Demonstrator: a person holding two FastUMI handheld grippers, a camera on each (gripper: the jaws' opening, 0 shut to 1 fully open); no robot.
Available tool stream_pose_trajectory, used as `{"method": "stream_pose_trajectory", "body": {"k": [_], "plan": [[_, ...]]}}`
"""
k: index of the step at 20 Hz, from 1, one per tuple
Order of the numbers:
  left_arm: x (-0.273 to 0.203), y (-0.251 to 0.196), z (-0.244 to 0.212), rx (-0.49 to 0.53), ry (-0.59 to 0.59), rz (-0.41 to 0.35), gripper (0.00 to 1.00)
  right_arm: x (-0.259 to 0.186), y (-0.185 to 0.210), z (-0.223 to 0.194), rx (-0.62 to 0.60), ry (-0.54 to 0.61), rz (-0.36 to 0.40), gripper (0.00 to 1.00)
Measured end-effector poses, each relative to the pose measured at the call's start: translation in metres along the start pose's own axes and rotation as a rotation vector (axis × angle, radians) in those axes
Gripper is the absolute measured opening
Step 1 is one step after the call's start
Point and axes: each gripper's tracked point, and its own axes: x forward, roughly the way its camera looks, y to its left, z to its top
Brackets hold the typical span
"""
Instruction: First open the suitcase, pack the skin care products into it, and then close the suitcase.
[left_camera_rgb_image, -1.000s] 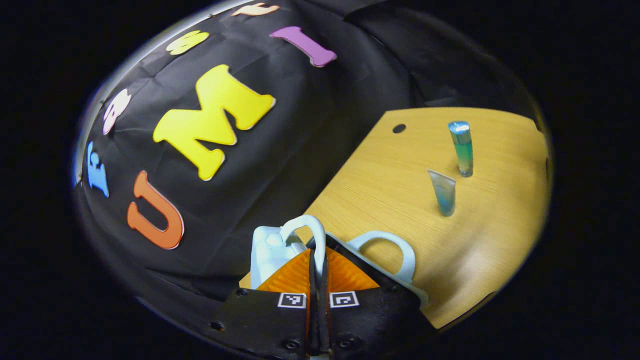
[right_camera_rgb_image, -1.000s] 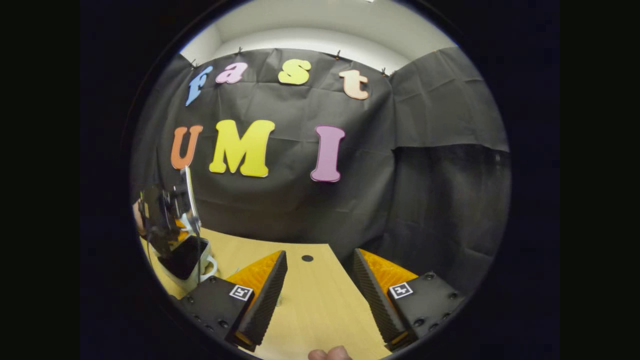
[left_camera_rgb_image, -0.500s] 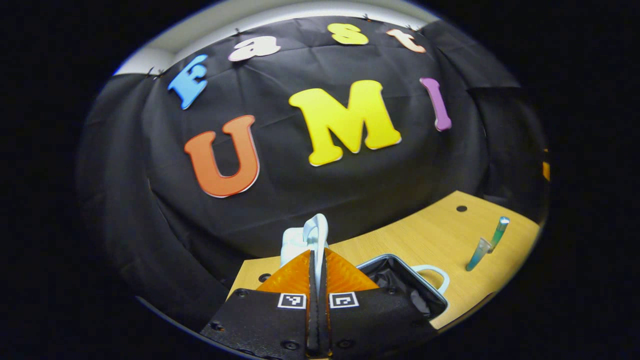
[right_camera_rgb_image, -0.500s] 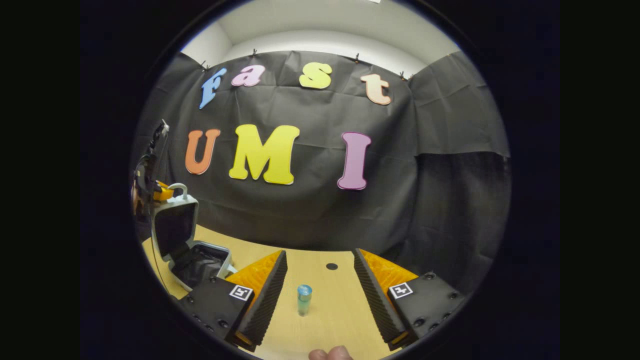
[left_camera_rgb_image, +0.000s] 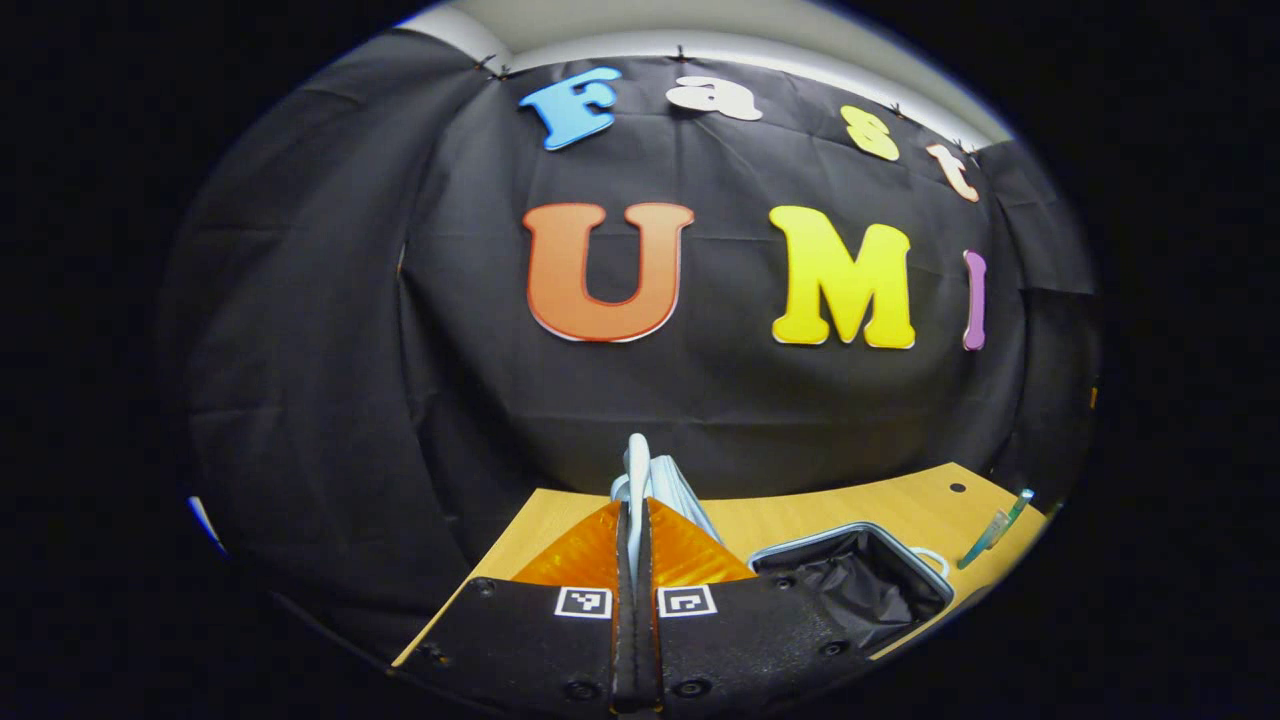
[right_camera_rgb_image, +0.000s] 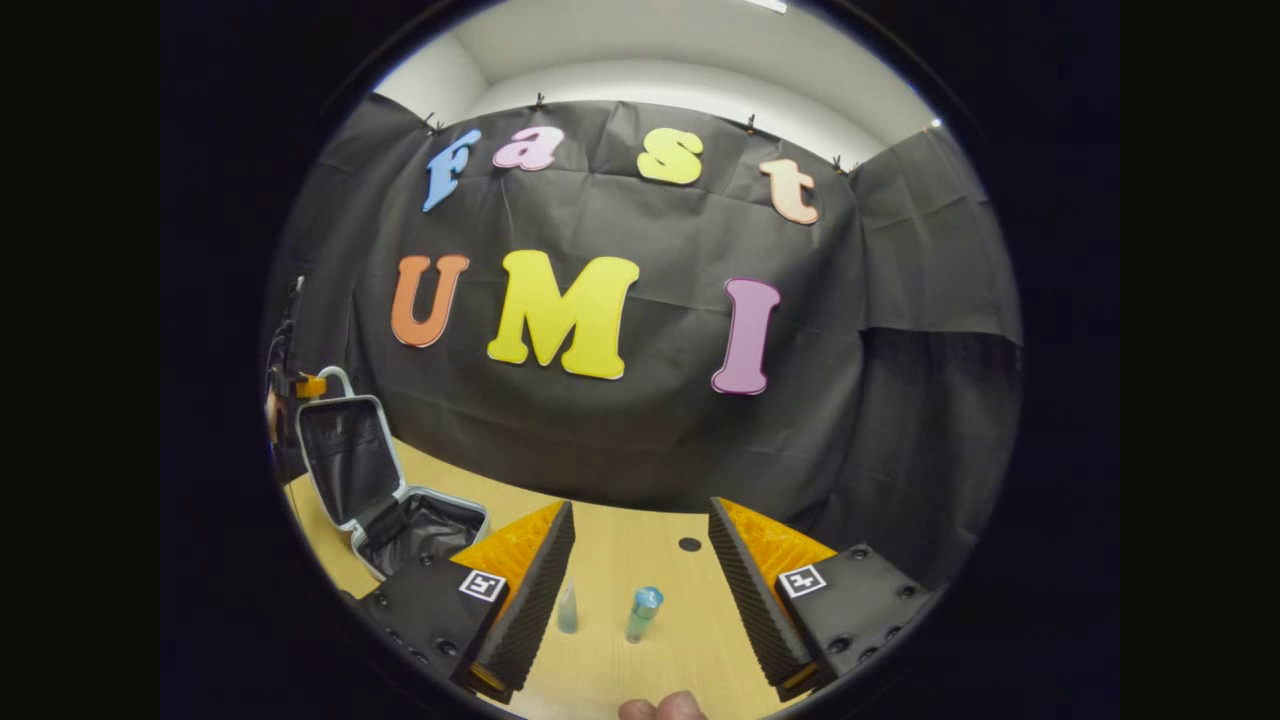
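Note:
A small white suitcase (right_camera_rgb_image: 372, 478) stands open at the left of the wooden table (right_camera_rgb_image: 640, 640), its lid (right_camera_rgb_image: 343, 455) raised upright and its black-lined base (left_camera_rgb_image: 858, 585) lying flat. My left gripper (left_camera_rgb_image: 637, 500) is shut on the lid's white handle (left_camera_rgb_image: 636, 465); the right gripper view shows it far off beside the lid (right_camera_rgb_image: 300, 385). Two blue-green skin care tubes stand upright on the table: a capped one (right_camera_rgb_image: 642, 612) and a smaller one (right_camera_rgb_image: 567, 608). My right gripper (right_camera_rgb_image: 640, 580) hangs open just above and in front of them, holding nothing.
The black cloth wall closes off the back of the table. A small dark hole (right_camera_rgb_image: 689, 544) sits in the tabletop behind the tubes. A fingertip (right_camera_rgb_image: 660, 708) of the person shows at the bottom of the right gripper view. Bare wood lies between suitcase and tubes.
My left gripper has swung the lid up from nearly closed to upright, exposing the black lining. The right gripper view has tilted down, bringing both tubes between its fingers.

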Motion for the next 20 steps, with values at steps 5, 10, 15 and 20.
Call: {"method": "stream_pose_trajectory", "body": {"k": [5, 10, 15, 20], "plan": [[0.017, 0.072, -0.091, -0.135, 0.092, 0.042, 0.03, 0.006, 0.010, 0.001, -0.022, 0.031, -0.008, 0.80], [0.010, 0.102, -0.166, -0.223, 0.183, 0.054, 0.03, 0.009, 0.014, -0.003, -0.065, 0.058, -0.019, 0.80], [0.010, 0.107, -0.200, -0.228, 0.243, 0.064, 0.06, 0.011, 0.022, -0.010, -0.078, 0.075, -0.008, 0.79], [0.006, 0.123, -0.199, -0.203, 0.228, 0.115, 0.34, 0.007, 0.020, -0.011, -0.084, 0.074, -0.004, 0.81]]}}
